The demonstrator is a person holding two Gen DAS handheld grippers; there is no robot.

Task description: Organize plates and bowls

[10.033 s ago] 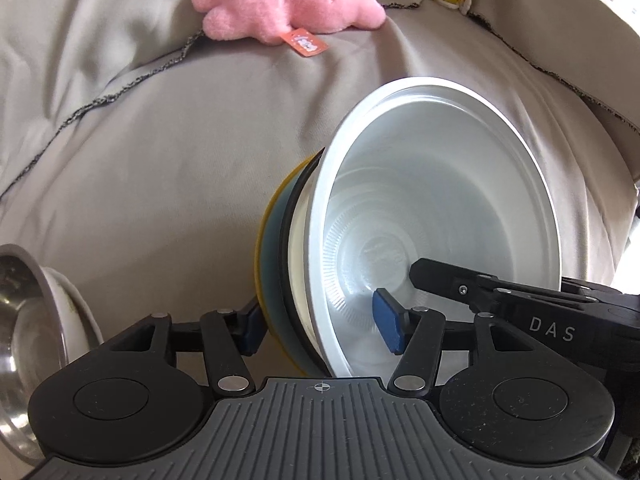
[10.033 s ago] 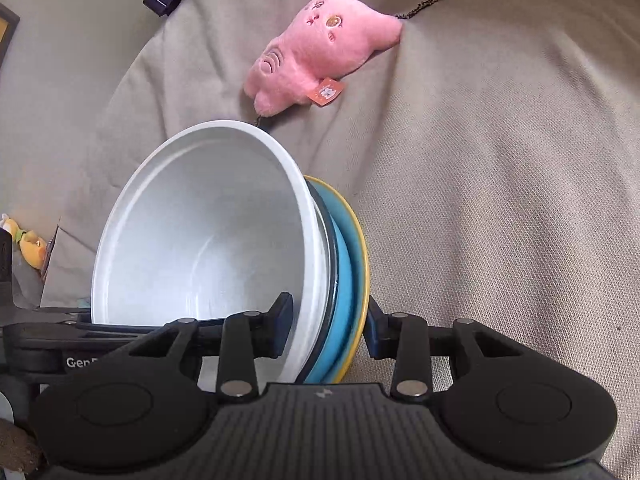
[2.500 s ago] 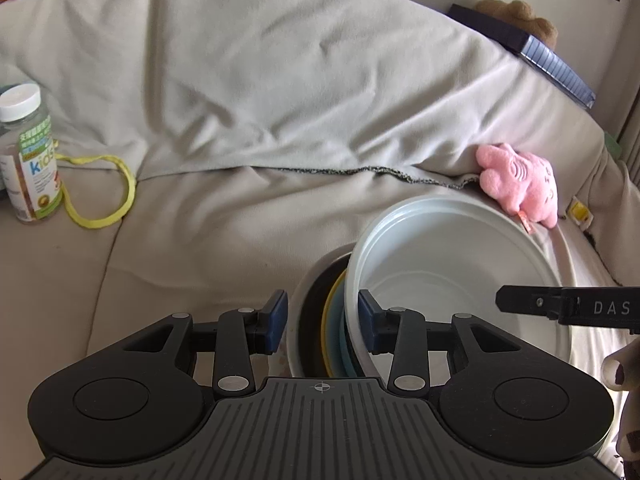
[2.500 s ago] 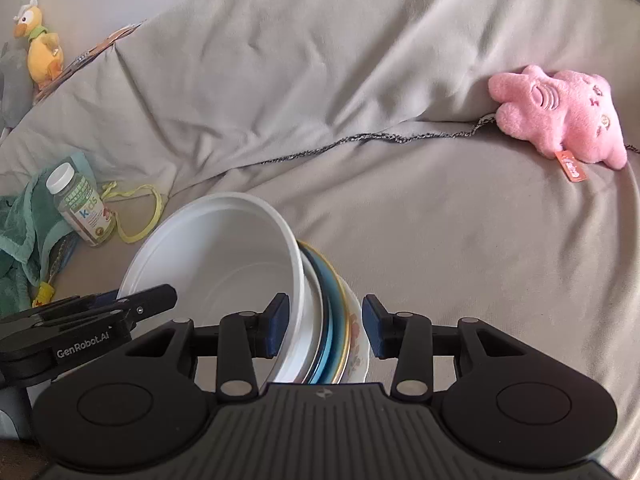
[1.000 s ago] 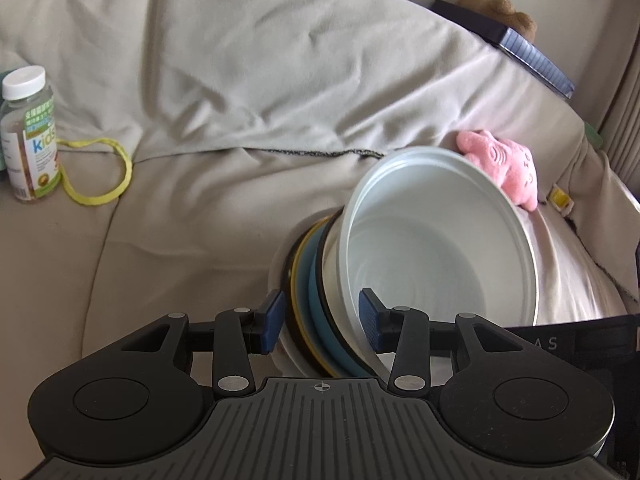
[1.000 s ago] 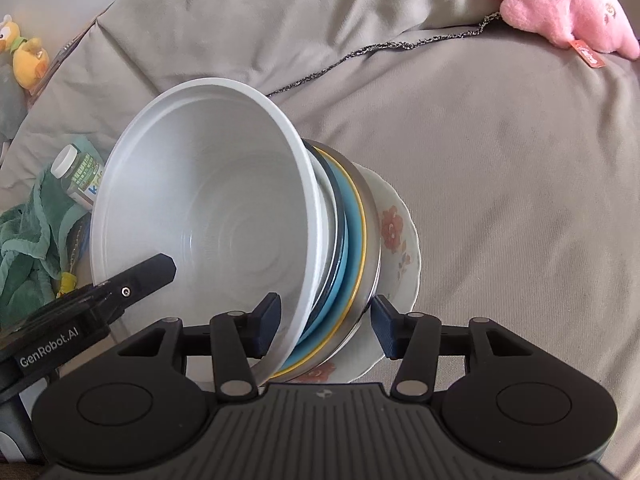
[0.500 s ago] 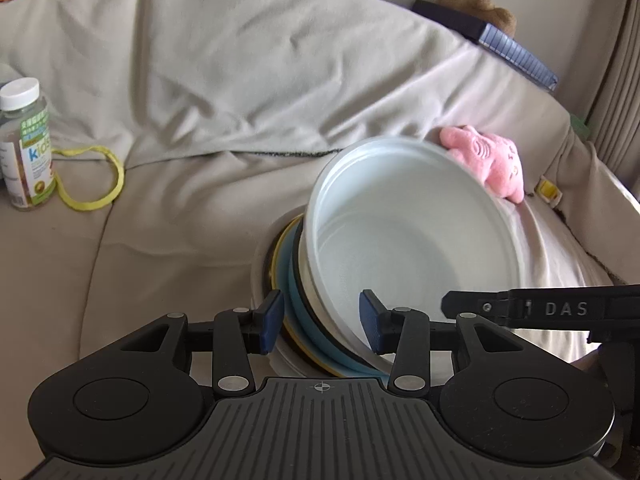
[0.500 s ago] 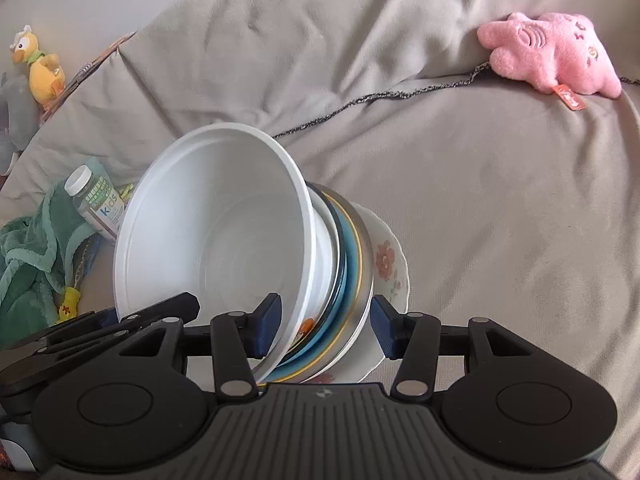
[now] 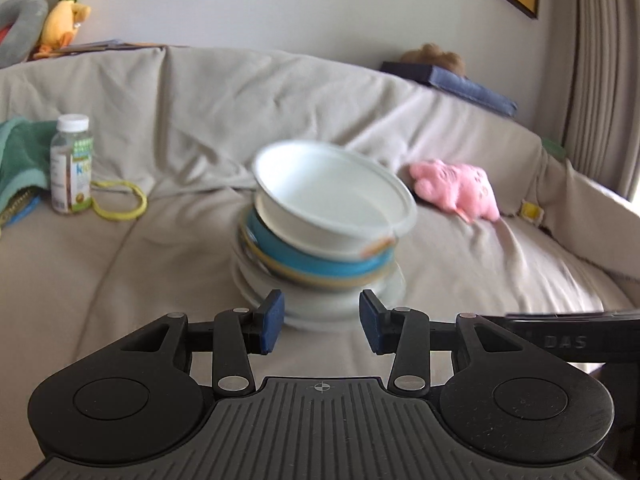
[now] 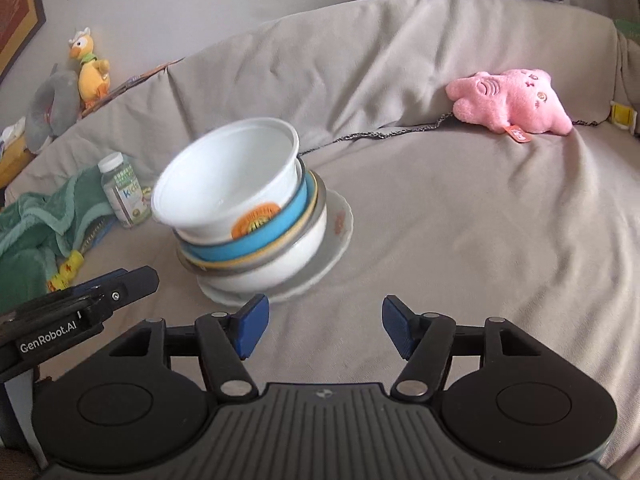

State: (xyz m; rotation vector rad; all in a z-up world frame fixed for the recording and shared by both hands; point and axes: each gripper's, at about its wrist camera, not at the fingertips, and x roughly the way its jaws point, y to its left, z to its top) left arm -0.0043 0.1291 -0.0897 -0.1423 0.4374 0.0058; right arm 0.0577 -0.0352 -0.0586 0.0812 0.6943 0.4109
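A stack of dishes stands on the sofa seat: a white bowl (image 9: pixel 332 196) (image 10: pixel 228 184) on top, tilted, over a blue plate (image 9: pixel 316 260) (image 10: pixel 260 240), a metal bowl (image 10: pixel 280 268) and a floral plate (image 10: pixel 340 224) at the bottom. My left gripper (image 9: pixel 320 322) is open and empty, just in front of the stack. My right gripper (image 10: pixel 324 324) is open and empty, in front and to the right of the stack. Each gripper's tip shows in the other view, the right one (image 9: pixel 560 332) and the left one (image 10: pixel 80 308).
A pink plush toy (image 9: pixel 456 190) (image 10: pixel 508 102) lies at the back right of the seat. A vitamin bottle (image 9: pixel 72 164) (image 10: pixel 120 190), a yellow band (image 9: pixel 120 202) and a green towel (image 10: pixel 36 224) lie at the left. The sofa backrest (image 9: pixel 240 100) rises behind.
Both grippers have opened, let go of the stack and pulled back from it. The stack now rests on the sofa seat, still blurred.
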